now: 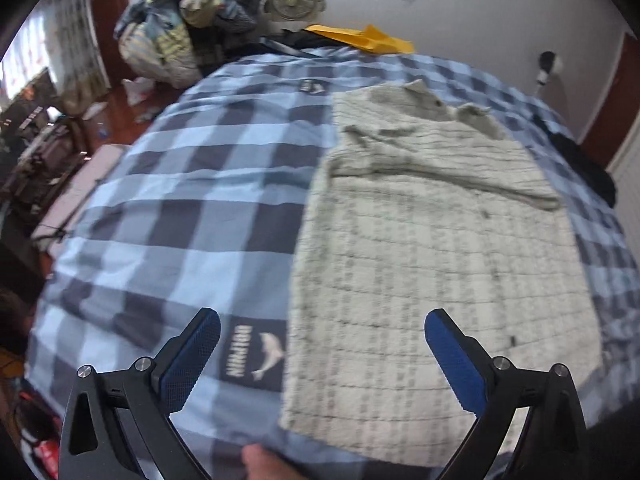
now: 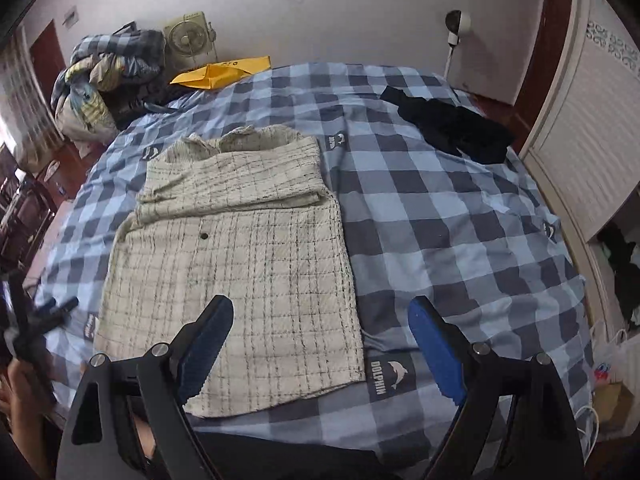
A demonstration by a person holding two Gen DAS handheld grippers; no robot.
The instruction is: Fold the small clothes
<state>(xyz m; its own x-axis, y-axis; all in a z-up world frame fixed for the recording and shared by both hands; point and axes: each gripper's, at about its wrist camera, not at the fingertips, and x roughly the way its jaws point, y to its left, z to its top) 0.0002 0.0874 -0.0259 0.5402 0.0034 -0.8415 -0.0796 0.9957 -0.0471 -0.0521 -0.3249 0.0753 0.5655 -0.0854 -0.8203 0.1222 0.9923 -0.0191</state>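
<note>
A cream shirt with thin dark checks point(image 2: 236, 256) lies flat on the blue check bed cover point(image 2: 440, 216). Its collar points to the far side, and a sleeve is folded across the upper part. In the left wrist view the shirt point(image 1: 432, 264) fills the right half. My left gripper point(image 1: 324, 324) is open over the shirt's near left edge, with nothing between its blue pads. My right gripper point(image 2: 322, 312) hangs open above the shirt's near right corner and holds nothing. At the far left of the right wrist view, a hand holds the left gripper point(image 2: 60, 306).
A black garment point(image 2: 448, 128) lies at the bed's far right. A yellow envelope point(image 2: 220, 74) sits at the far edge, beside a pile of bedding point(image 2: 108, 76) and a fan point(image 2: 188, 40). Cluttered floor lies left of the bed, and a white cabinet point(image 2: 580, 128) stands to the right.
</note>
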